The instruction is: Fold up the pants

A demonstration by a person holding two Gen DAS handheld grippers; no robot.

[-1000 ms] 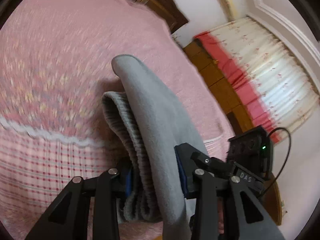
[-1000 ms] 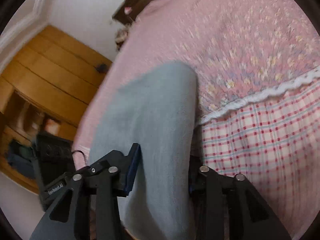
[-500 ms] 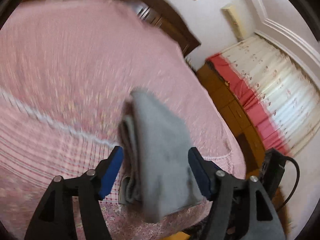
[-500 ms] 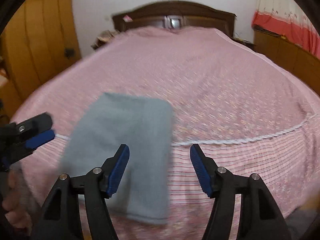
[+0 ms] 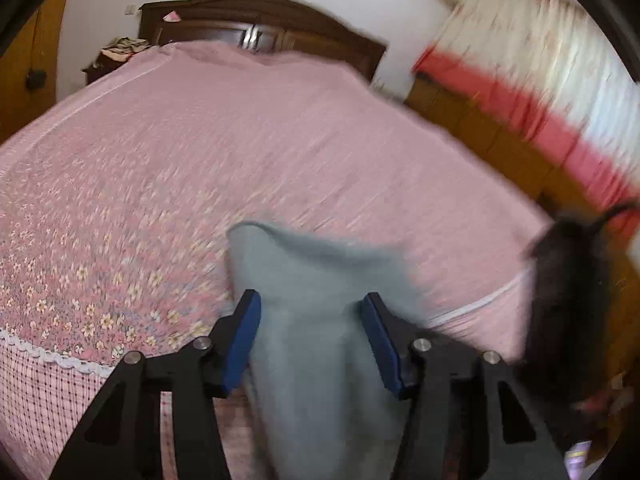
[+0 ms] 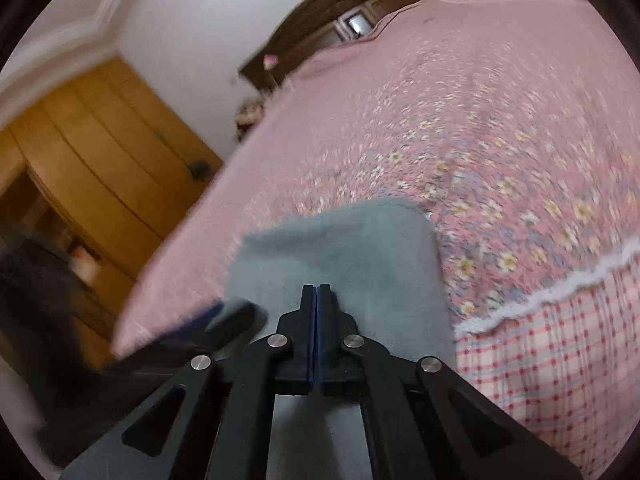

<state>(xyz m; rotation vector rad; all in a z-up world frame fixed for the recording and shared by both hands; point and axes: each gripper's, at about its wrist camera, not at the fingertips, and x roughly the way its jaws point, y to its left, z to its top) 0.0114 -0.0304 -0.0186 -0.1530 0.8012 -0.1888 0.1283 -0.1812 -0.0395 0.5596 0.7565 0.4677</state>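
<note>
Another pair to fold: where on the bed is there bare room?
Bare bedspread runs from the pants to the headboard, and beside them above the lace trim. Crowded at the foot edge: pants, left gripper, right gripper.

Beyond the folded pants [image 5: 320, 320] the pink bed [image 5: 200, 152] lies bare up to the headboard [image 5: 280, 20]; a wooden wardrobe [image 6: 100, 160] flanks it.

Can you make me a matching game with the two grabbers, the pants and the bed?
Things:
1. left gripper
2. right gripper
3. pants
4. bedspread

States:
A. pink with little flowers
B. jaws open
C. grey, folded, lying on the bed
D. jaws shut, empty

Pairs: 1-B, 2-D, 3-C, 4-A
</note>
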